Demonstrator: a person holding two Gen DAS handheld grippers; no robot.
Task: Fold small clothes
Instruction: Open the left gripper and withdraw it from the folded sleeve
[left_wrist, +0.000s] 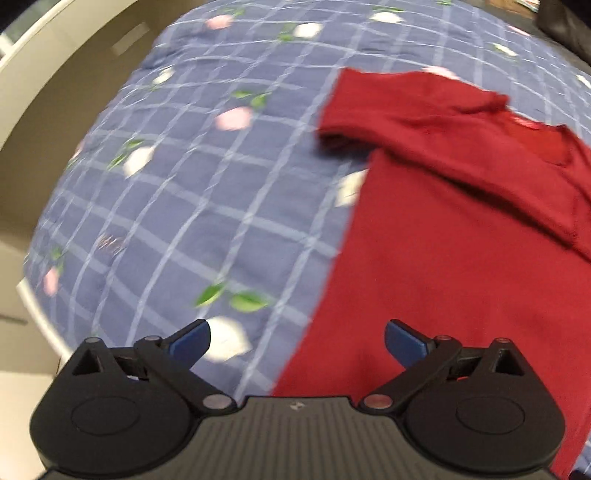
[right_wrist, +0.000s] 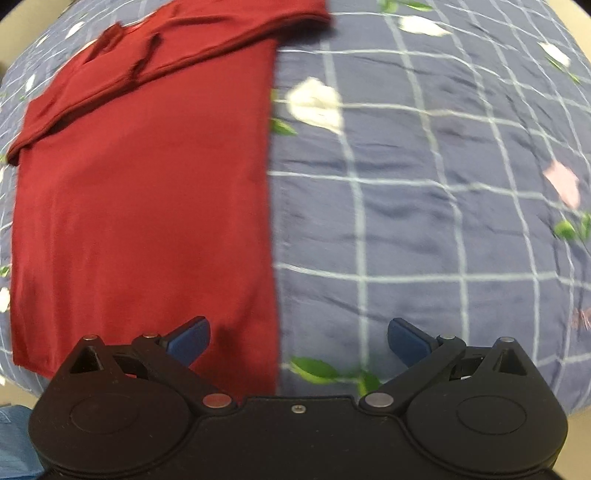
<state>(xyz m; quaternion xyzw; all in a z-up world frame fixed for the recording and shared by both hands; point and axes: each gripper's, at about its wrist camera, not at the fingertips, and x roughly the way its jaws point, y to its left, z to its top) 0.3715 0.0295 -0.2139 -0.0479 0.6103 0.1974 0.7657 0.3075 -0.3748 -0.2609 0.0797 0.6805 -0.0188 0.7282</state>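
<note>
A dark red T-shirt lies flat on a blue checked bedspread with flowers, its sleeves folded across the upper body. In the right wrist view the same shirt fills the left half. My left gripper hovers open over the shirt's left edge near the hem, nothing between its blue fingers. My right gripper hangs open above the shirt's right edge near the hem, also holding nothing. Both views are motion-blurred.
The bedspread spreads wide to the right of the shirt. A beige wall and white frame run beyond the bed's left side. A dark object sits at the far right corner. Light blue cloth shows at lower left.
</note>
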